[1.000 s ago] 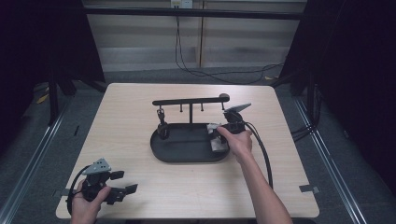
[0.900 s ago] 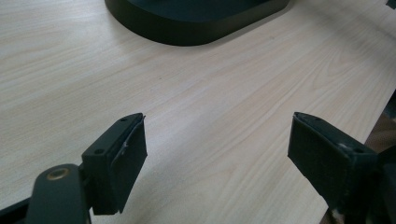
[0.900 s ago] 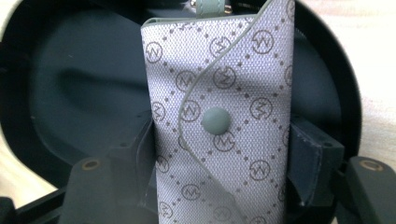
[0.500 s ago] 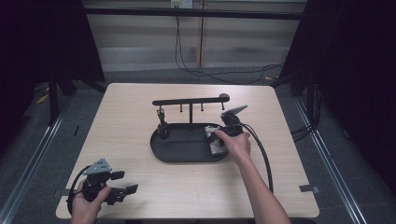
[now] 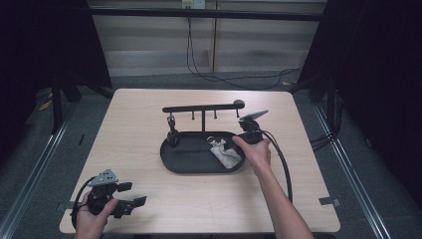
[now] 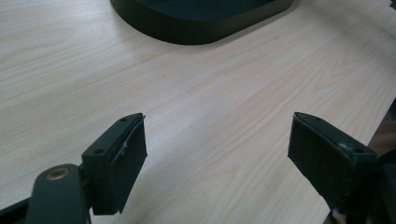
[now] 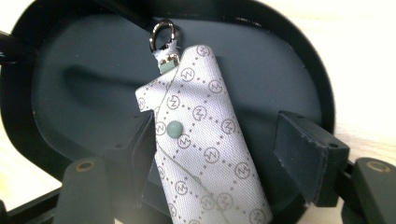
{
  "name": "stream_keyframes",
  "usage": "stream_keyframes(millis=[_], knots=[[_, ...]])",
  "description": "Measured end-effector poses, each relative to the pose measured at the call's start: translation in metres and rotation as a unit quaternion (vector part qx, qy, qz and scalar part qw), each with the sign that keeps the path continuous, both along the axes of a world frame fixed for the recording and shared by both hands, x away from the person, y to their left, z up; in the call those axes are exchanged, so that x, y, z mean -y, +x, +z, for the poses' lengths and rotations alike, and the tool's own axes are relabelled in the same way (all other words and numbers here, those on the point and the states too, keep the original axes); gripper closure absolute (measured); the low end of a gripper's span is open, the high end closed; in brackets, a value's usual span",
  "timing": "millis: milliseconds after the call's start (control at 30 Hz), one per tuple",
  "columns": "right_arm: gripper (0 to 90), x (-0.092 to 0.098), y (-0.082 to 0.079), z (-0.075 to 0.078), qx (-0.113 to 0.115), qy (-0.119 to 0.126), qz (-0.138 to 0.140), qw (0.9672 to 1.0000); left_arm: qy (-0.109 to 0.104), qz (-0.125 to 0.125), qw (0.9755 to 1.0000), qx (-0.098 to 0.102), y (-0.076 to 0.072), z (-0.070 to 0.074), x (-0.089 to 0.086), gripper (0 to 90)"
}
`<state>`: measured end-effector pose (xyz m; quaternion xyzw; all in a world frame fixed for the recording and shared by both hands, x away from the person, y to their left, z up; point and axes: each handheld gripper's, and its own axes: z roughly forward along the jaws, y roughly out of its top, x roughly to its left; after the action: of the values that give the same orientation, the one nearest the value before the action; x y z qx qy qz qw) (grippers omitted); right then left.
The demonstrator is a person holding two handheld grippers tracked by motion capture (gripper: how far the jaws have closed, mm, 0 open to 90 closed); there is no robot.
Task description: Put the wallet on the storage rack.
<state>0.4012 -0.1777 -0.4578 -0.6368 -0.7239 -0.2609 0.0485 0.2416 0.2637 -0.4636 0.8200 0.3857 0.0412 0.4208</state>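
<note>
Dark room, light wood table (image 5: 149, 129), floor cable at the far wall. Black oval tray (image 5: 171, 162) mid-table, with a hanger rack (image 5: 201, 107) rising from its far edge; one dark item (image 5: 172, 133) already hangs off the rack's left end.

The patterned key pouch (image 7: 201, 135) with a metal clasp ring (image 7: 162, 31) lies flat in the right half of the tray. Right gripper (image 7: 215, 144) sits over it, jaws partly apart and straddling the pouch; they have just been opening. Left pad is at or against the pouch's edge, right pad clearly off, so no clamp.

Left gripper (image 6: 215, 154) parked at the near-left corner, jaws wide apart, nothing between them.

My read: the pouch is set down in the tray and just let go, or awaiting a regrip. If the goal is hanging it, the ring isn't on a rack peg yet. Can't tell which.
</note>
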Motion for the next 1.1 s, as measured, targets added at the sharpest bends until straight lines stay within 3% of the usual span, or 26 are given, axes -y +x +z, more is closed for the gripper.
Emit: stream_keyframes(millis=[167, 300, 500, 633, 867, 1000, 1100], knots=[[30.1, 0.002, -0.009, 0.009, 0.046, -0.002, 0.020, 0.9987, -0.004, 0.002, 1.0000, 0.000, 0.000, -0.001, 0.000, 19.5], [30.1, 0.009, -0.016, 0.014, 0.071, 0.012, 0.016, 0.9973, -0.006, 0.004, 1.0000, 0.000, 0.000, 0.000, 0.000, 19.5], [29.4, 0.028, -0.031, 0.018, 0.087, 0.015, 0.010, 0.9961, -0.004, 0.003, 1.0000, -0.001, 0.001, -0.001, 0.000, 19.5], [23.7, 0.036, -0.040, 0.019, 0.097, 0.002, 0.019, 0.9951, -0.005, 0.004, 1.0000, 0.001, 0.000, 0.000, 0.000, 19.4], [23.5, 0.048, -0.059, 0.014, 0.128, 0.018, 0.016, 0.9915, -0.013, 0.009, 0.9999, 0.002, 0.000, 0.000, 0.000, 19.4], [22.3, 0.052, -0.073, 0.011, 0.156, 0.007, 0.020, 0.9875, -0.002, 0.008, 1.0000, -0.003, 0.000, -0.001, 0.000, 19.4], [21.4, 0.055, -0.081, 0.009, 0.166, 0.006, 0.020, 0.9859, -0.005, 0.008, 1.0000, -0.001, 0.000, 0.000, 0.000, 19.4]])
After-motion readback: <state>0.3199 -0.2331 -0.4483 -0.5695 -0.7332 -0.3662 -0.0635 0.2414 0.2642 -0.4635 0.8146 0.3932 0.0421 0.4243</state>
